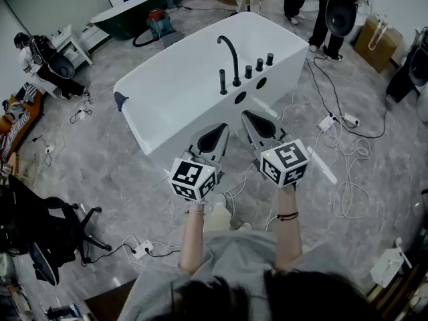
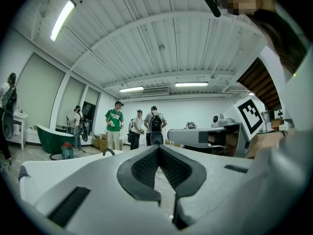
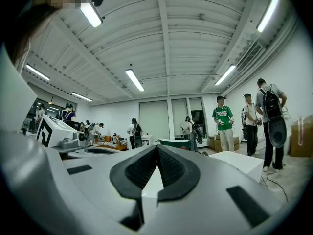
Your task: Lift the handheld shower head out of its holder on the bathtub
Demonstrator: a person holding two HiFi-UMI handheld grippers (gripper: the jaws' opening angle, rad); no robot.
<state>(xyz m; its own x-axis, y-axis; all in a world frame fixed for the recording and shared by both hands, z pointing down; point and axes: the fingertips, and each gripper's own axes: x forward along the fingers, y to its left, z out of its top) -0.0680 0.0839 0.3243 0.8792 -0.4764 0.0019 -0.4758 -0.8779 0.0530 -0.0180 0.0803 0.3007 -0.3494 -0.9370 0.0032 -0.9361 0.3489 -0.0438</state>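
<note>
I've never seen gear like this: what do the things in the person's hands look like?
The left tongs and the right tongs are white plastic, tapering to a point, with dark ribbed pads inside. Each carries a cube of black-and-white square markers at the hand end. The person wears a grey short-sleeved top and a thin dark band on each wrist.
</note>
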